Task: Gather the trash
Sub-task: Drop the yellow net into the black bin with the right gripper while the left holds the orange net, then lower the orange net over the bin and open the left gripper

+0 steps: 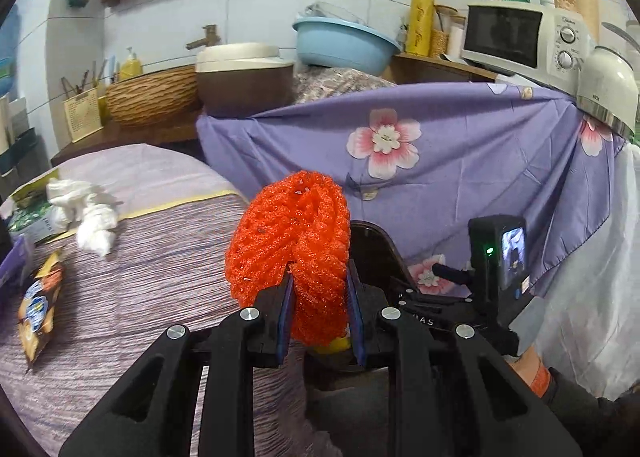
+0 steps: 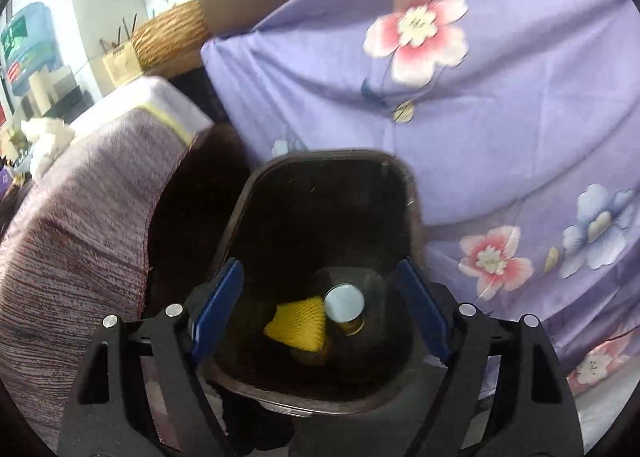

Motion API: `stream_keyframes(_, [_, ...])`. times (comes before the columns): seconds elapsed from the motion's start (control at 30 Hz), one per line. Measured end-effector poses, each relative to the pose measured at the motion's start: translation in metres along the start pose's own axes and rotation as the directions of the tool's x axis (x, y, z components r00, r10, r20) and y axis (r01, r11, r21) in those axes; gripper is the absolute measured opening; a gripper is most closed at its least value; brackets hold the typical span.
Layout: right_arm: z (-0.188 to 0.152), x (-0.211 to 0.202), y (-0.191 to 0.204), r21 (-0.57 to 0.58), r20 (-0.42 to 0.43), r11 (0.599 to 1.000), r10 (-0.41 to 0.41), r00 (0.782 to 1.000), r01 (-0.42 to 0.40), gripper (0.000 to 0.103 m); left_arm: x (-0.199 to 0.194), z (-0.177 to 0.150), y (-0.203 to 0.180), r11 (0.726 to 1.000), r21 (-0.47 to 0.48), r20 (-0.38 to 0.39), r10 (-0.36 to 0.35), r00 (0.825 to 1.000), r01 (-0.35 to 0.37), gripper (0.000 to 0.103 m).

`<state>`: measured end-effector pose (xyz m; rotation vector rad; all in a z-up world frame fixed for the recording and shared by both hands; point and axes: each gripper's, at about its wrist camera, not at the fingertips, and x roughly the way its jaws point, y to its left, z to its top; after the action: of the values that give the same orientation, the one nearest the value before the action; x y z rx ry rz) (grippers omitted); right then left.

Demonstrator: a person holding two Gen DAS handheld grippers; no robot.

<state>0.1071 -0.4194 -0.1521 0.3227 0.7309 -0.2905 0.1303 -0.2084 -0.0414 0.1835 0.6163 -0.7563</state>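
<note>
The orange foam net (image 1: 290, 253) is a puffy mesh sleeve, folded over on itself, pinched upright between the left gripper's (image 1: 320, 313) blue-padded jaws, above the dark trash bin (image 2: 412, 213). The bin is brown, open-topped, standing beside the tabletop edge against a purple flowered cloth. Inside it lie a yellow foam net (image 2: 298, 323) and a can (image 2: 345, 307) with a silvery top, touching each other at the bottom. On the striped tabletop (image 1: 152, 277) crumpled white tissues (image 1: 90, 213) lie in a heap, and a snack wrapper (image 1: 38, 311) lies flat nearer the edge, well apart from the bin.
</note>
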Motion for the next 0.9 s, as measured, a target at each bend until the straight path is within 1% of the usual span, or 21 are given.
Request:
stream_keyframes(0.1, [0.007, -0.021, -0.015, 0.029, 0.038, 0.999, -0.025, 0.999, 0.024, 0.082, 0.018, 0.004, -0.012, 0.999, 0.015, -0.025, -0.045, 0.999, 0.045, 0.024])
stream_keyframes(0.17, [0.012, -0.034, -0.025, 0.048, 0.063, 0.998, -0.05, 0.997, 0.047, 0.089, 0.034, 0.007, -0.021, 0.997, 0.023, -0.049, -0.07, 0.996, 0.071, 0.024])
stream_keyframes(0.27, [0.018, -0.052, -0.042, 0.077, 0.098, 0.994, -0.085, 0.992, 0.077, 0.09, 0.06, 0.008, -0.032, 0.994, 0.029, -0.095, -0.101, 0.99, 0.104, 0.024])
stream_keyframes(0.37, [0.023, -0.067, -0.059, 0.112, 0.12, 0.988, -0.121, 0.985, 0.108, 0.09, 0.09, 0.005, -0.042, 0.99, 0.005, -0.155, -0.135, 0.979, 0.138, 0.024])
stream_keyframes(0.43, [0.025, -0.076, -0.07, 0.138, 0.132, 0.982, -0.145, 0.981, 0.126, 0.09, 0.105, 0.002, -0.046, 0.99, -0.002, -0.182, -0.137, 0.974, 0.139, 0.024])
stream_keyframes(0.57, [0.025, -0.087, -0.084, 0.165, 0.145, 0.976, -0.168, 0.975, 0.144, 0.09, 0.134, -0.002, -0.054, 0.988, -0.024, -0.245, -0.153, 0.957, 0.152, 0.024])
stream_keyframes(0.67, [0.026, -0.092, -0.088, 0.171, 0.151, 0.974, -0.176, 0.973, 0.149, 0.091, 0.15, -0.007, -0.063, 0.992, 0.009, -0.27, -0.122, 0.955, 0.129, 0.024])
stream_keyframes(0.7, [0.026, -0.093, -0.089, 0.172, 0.152, 0.973, -0.179, 0.972, 0.152, 0.091, 0.156, -0.007, -0.065, 0.992, 0.016, -0.281, -0.118, 0.952, 0.128, 0.027])
stream_keyframes(0.77, [0.026, -0.093, -0.088, 0.174, 0.153, 0.973, -0.18, 0.972, 0.153, 0.091, 0.163, -0.009, -0.068, 0.991, 0.024, -0.299, -0.116, 0.947, 0.129, 0.042])
stream_keyframes(0.8, [0.026, -0.093, -0.089, 0.175, 0.153, 0.973, -0.18, 0.972, 0.152, 0.091, 0.164, -0.009, -0.069, 0.992, 0.03, -0.301, -0.107, 0.948, 0.121, 0.06])
stream_keyframes(0.83, [0.026, -0.094, -0.089, 0.176, 0.154, 0.973, -0.179, 0.972, 0.151, 0.091, 0.165, -0.009, -0.069, 0.993, 0.032, -0.297, -0.102, 0.949, 0.116, 0.072])
stream_keyframes(0.9, [0.026, -0.095, -0.089, 0.179, 0.158, 0.972, -0.179, 0.971, 0.15, 0.091, 0.16, -0.011, -0.069, 0.992, 0.034, -0.277, -0.111, 0.954, 0.125, 0.078])
